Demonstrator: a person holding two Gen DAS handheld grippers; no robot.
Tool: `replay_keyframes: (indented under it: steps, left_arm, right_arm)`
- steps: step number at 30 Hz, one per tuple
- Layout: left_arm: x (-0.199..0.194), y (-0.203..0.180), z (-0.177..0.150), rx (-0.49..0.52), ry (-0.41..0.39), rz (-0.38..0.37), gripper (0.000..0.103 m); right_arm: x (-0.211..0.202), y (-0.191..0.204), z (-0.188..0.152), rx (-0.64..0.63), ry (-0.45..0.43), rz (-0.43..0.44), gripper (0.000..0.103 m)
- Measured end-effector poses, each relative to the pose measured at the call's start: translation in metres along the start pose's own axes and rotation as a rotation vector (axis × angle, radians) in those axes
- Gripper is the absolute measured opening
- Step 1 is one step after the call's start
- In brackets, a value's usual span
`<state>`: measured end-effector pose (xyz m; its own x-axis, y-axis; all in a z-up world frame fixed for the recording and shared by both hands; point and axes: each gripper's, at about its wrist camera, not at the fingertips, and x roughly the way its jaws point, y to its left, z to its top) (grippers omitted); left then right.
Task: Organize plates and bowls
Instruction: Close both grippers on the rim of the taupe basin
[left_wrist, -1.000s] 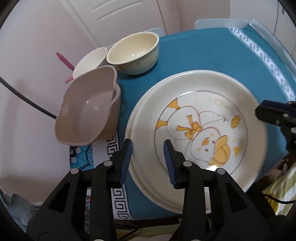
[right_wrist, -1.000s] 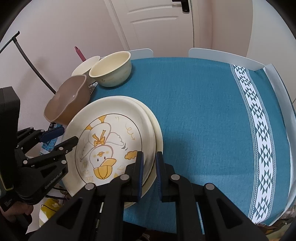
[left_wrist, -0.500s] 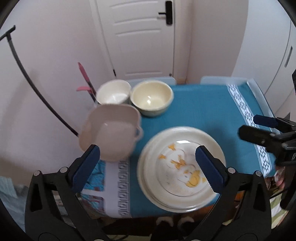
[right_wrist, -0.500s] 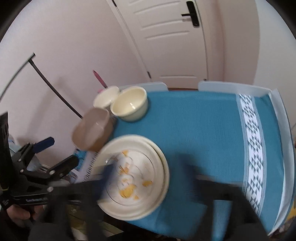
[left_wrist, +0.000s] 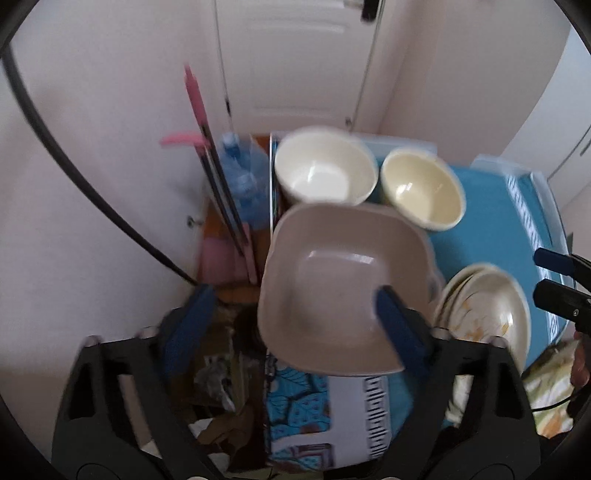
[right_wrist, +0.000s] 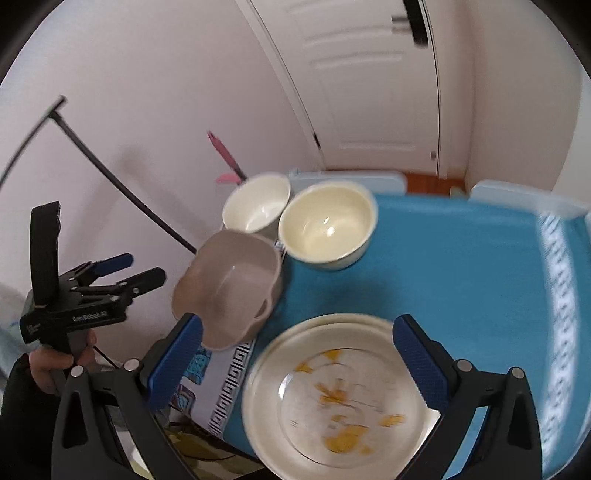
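Note:
A stack of cream plates with a yellow duck drawing (right_wrist: 343, 395) lies on the blue tablecloth (right_wrist: 461, 280); it also shows in the left wrist view (left_wrist: 487, 310). A taupe square bowl (left_wrist: 343, 284) (right_wrist: 232, 288) sits at the table's left edge. Behind it stand a white bowl (left_wrist: 325, 166) (right_wrist: 258, 206) and a cream bowl (left_wrist: 423, 188) (right_wrist: 327, 225). My left gripper (left_wrist: 291, 317) is open and empty, above the taupe bowl. My right gripper (right_wrist: 299, 350) is open and empty, above the plates.
A pale wall and white door (right_wrist: 369, 74) stand behind the table. A black cable (left_wrist: 74, 177), pink-handled tools (left_wrist: 199, 107) and a water bottle (left_wrist: 243, 173) fill the gap left of the table. Clutter lies on the floor (left_wrist: 221, 369).
Both grippers opened, let go of the plates and rose. The left gripper then swung left over the taupe bowl. The plates stay on the table.

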<state>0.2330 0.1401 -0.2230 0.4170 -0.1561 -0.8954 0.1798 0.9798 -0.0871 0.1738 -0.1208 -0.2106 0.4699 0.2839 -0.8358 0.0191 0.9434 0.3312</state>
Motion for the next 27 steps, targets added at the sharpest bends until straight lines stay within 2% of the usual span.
replay_keyframes:
  steps: [2, 4, 6, 7, 10, 12, 15, 17, 19, 23, 27]
  left_arm:
    - [0.019, 0.007, -0.001, 0.014, 0.045, -0.02, 0.067]
    - [0.034, 0.012, -0.003, 0.023, 0.074, -0.049, 0.064]
    - [0.043, 0.018, -0.003, 0.026, 0.091, -0.078, 0.053]
    - [0.047, 0.02, -0.003, 0.029, 0.098, -0.087, 0.05]
    - [0.058, 0.022, -0.001, 0.044, 0.108, -0.101, 0.047]
    - [0.064, 0.023, 0.0, 0.044, 0.115, -0.116, 0.029]
    - [0.072, 0.022, 0.002, 0.049, 0.115, -0.104, 0.016]
    - [0.072, 0.022, 0.001, 0.051, 0.107, -0.07, 0.013]
    - [0.07, 0.023, 0.0, 0.04, 0.091, -0.051, 0.012]
    - [0.058, 0.018, -0.003, 0.02, 0.066, -0.028, 0.012]
    - [0.034, 0.001, -0.005, 0.006, 0.039, 0.018, 0.012]
  right_arm:
    - [0.026, 0.007, -0.001, 0.035, 0.038, 0.012, 0.101]
    - [0.047, 0.013, -0.003, 0.051, 0.071, 0.023, 0.088]
    - [0.068, 0.02, -0.005, 0.052, 0.11, 0.019, 0.078]
    - [0.078, 0.024, -0.006, 0.05, 0.126, 0.009, 0.073]
    - [0.095, 0.028, -0.005, 0.052, 0.142, 0.002, 0.063]
    - [0.104, 0.031, -0.004, 0.057, 0.148, -0.002, 0.059]
    - [0.111, 0.035, -0.006, 0.062, 0.152, -0.014, 0.049]
    - [0.115, 0.037, -0.006, 0.058, 0.159, -0.026, 0.036]
    - [0.118, 0.039, -0.008, 0.038, 0.164, -0.076, 0.022]
    - [0.111, 0.036, -0.01, 0.037, 0.142, -0.069, 0.02]
    - [0.082, 0.038, -0.008, -0.014, 0.088, -0.051, 0.019]
